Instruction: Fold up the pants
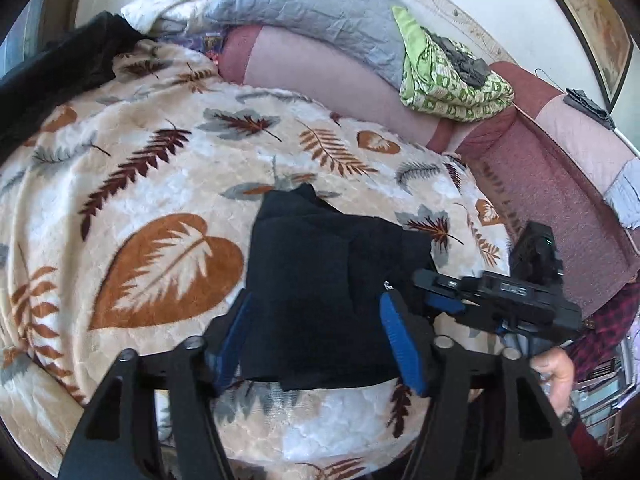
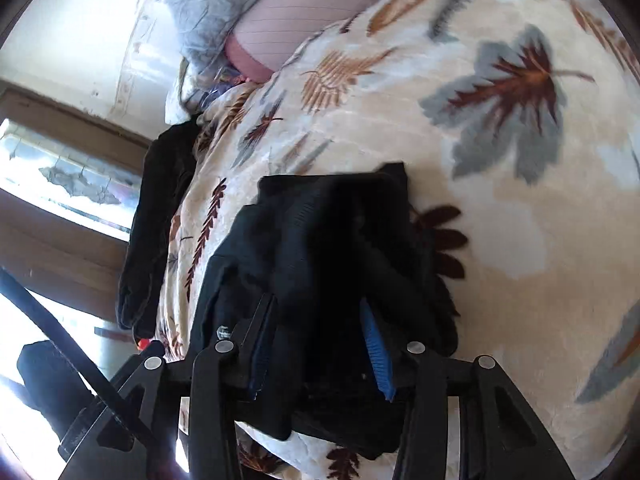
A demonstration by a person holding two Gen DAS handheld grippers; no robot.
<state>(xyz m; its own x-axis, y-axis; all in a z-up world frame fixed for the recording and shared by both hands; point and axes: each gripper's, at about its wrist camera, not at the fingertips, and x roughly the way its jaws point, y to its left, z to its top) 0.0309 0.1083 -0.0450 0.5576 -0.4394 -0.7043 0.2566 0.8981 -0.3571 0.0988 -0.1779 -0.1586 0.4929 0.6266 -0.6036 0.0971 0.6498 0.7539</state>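
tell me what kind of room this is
Probably a lived-in bedroom or sitting room: a plush cream leaf-print blanket covers a bed or sofa, a grey quilted pillow lies against pink cushions, and the folded black pants rest on top.

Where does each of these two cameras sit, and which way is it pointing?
Left wrist: on the left tongs, looking down at the folded black pants; right tongs and a hand show.
Right wrist: on the right tongs, over the pants.
Shared: pants, leaf-print blanket.
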